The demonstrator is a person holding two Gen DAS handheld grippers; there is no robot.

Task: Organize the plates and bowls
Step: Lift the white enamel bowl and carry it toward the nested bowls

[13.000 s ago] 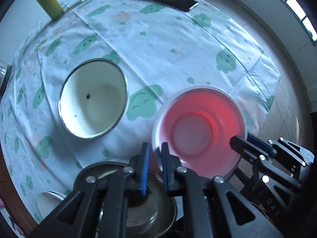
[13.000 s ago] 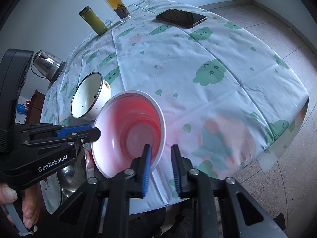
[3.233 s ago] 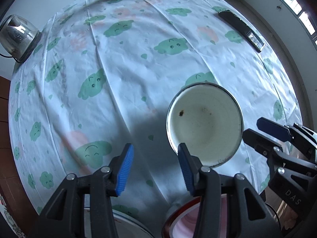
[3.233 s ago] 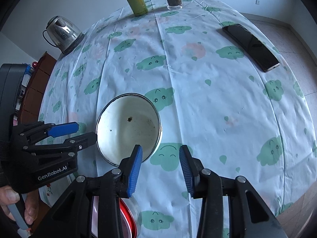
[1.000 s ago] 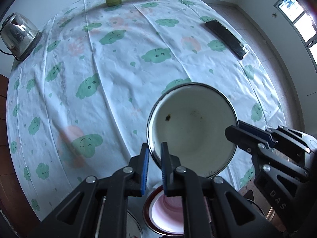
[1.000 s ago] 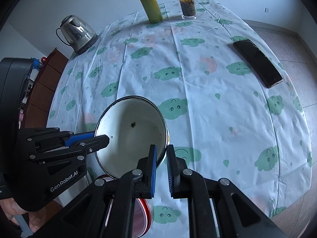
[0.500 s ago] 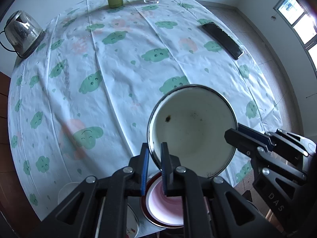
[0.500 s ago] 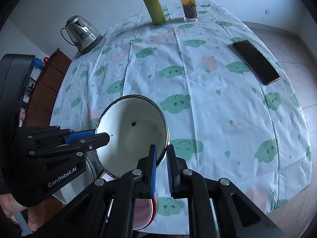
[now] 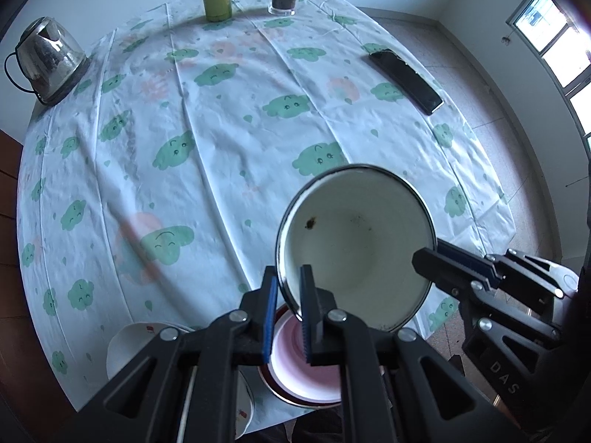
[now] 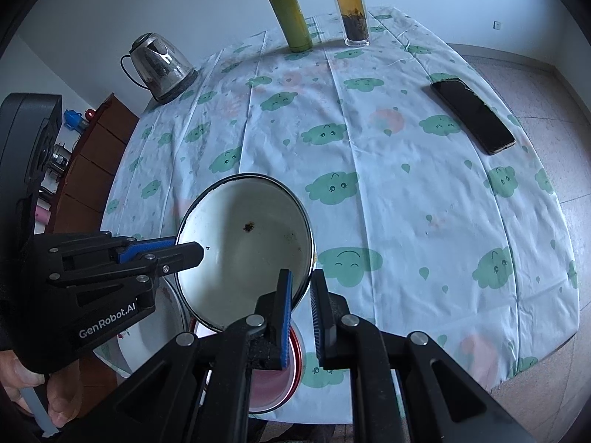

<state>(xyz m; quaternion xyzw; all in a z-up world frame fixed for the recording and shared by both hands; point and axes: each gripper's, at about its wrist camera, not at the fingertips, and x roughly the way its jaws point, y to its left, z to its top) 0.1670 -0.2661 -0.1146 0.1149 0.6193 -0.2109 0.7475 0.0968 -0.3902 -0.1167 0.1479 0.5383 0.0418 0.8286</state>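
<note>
A white enamel bowl with a dark metal rim hangs in the air over the table's near edge, held from both sides. My left gripper is shut on its near-left rim; my right gripper is shut on the opposite rim. The same bowl fills the lower middle of the right wrist view. Below it on the table lies a pink bowl with a red rim, partly hidden. A white plate lies left of that. The right gripper shows at the right of the left wrist view.
A cloud-print tablecloth covers the round table. A steel kettle, a green flask and a glass tea bottle stand at the far side. A black phone lies at the right. A hand shows at lower left.
Both grippers have lifted the white enamel bowl a little and drawn it toward the near edge. More of the pink bowl and the white plate shows beneath it.
</note>
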